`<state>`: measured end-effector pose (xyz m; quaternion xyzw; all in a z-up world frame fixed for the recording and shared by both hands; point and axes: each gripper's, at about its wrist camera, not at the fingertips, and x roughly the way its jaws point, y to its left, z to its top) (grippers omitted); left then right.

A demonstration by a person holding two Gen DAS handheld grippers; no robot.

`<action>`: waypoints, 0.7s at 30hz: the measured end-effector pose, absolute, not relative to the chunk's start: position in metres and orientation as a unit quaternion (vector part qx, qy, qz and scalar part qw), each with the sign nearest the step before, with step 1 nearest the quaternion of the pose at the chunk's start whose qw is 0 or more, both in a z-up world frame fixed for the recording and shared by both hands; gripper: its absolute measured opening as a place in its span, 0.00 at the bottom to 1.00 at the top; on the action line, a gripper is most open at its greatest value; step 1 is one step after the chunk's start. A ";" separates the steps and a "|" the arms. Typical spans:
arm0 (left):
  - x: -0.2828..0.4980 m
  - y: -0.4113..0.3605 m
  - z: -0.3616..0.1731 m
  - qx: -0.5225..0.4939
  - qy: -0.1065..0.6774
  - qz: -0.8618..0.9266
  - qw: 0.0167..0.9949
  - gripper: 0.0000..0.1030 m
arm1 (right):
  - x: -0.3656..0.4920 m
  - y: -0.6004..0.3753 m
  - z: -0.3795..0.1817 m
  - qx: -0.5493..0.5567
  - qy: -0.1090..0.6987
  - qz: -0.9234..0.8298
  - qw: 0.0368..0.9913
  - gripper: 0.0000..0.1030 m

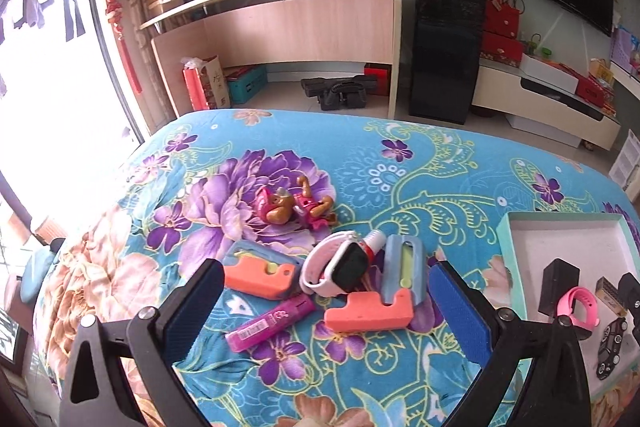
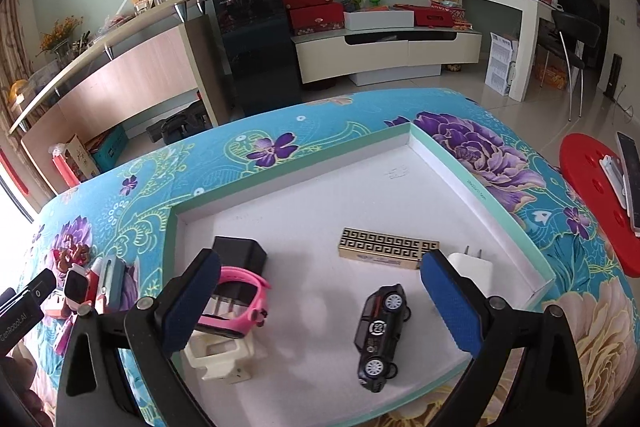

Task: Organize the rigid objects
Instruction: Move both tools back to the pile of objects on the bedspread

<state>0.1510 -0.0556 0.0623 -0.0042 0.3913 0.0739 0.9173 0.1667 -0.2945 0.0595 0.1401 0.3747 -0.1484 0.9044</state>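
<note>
My left gripper [image 1: 326,295] is open above a pile on the floral cloth: a white smartwatch [image 1: 336,265], two orange-and-blue clips [image 1: 260,273] [image 1: 376,309], a magenta stick [image 1: 270,323], a small tube [image 1: 374,241] and two toy dog figures [image 1: 296,209]. My right gripper [image 2: 320,291] hangs open over a shallow teal-rimmed white box [image 2: 504,205]. The box holds a black toy car [image 2: 378,333], a pink watch [image 2: 236,301], a black adapter [image 2: 240,253], a gold patterned box [image 2: 386,247], a white plug [image 2: 470,269] and a cream case [image 2: 218,355].
The cloth-covered table [image 1: 400,167] drops off at its far edge. Beyond it stand a wooden counter [image 1: 296,27], a black cabinet [image 1: 444,67] and a low TV stand [image 2: 384,47]. A red stool [image 2: 592,195] with a phone sits to the right.
</note>
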 end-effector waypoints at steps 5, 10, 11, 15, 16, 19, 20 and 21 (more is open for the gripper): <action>0.148 -0.025 0.064 -0.026 0.393 0.100 0.914 1.00 | 0.175 -0.263 0.067 0.129 0.372 -0.121 0.911 0.97; 0.147 -0.003 0.063 -0.037 0.395 0.115 0.911 1.00 | 0.183 -0.232 0.069 0.116 0.373 -0.087 0.916 0.97; 0.146 0.001 0.063 -0.043 0.395 0.119 0.910 1.00 | 0.184 -0.226 0.069 0.113 0.373 -0.081 0.917 0.97; 0.145 0.015 0.062 -0.065 0.389 0.138 0.908 1.00 | 0.190 -0.204 0.066 0.111 0.374 -0.044 0.920 0.97; 0.144 0.018 0.061 -0.069 0.388 0.140 0.908 1.00 | 0.191 -0.199 0.064 0.109 0.376 -0.035 0.919 0.97; 0.146 0.025 0.057 -0.076 0.391 0.138 0.907 1.00 | 0.195 -0.186 0.063 0.096 0.375 -0.032 0.921 0.97; 0.147 0.027 0.057 -0.079 0.392 0.137 0.906 1.00 | 0.197 -0.182 0.062 0.094 0.375 -0.028 0.922 0.97; 0.149 0.030 0.055 -0.082 0.394 0.135 0.905 1.00 | 0.198 -0.178 0.060 0.095 0.375 -0.024 0.922 0.97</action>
